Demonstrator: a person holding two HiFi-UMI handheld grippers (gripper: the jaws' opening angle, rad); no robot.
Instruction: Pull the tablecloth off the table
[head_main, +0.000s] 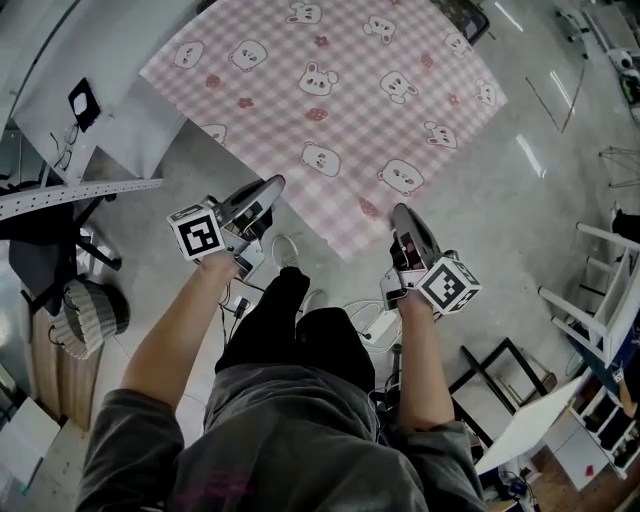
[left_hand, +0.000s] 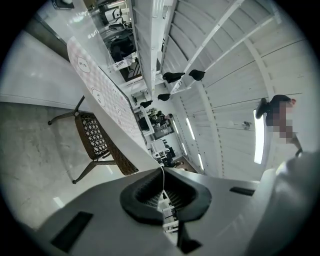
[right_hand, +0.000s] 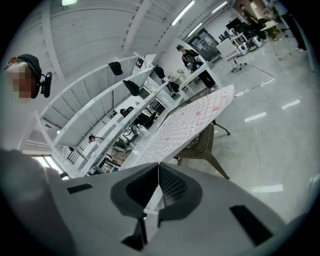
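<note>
A person's left gripper (head_main: 272, 186) and right gripper (head_main: 400, 212) clamp the near edge of a pink checked tablecloth (head_main: 340, 110) printed with bears, one on either side of the corner that hangs toward the person's legs. In each gripper view the ribbed pads are pressed together, with only the thin hem of the cloth pinched between them. The rest of the tablecloth stretches away over a white table (head_main: 130, 120), above a wicker chair (right_hand: 200, 142).
</note>
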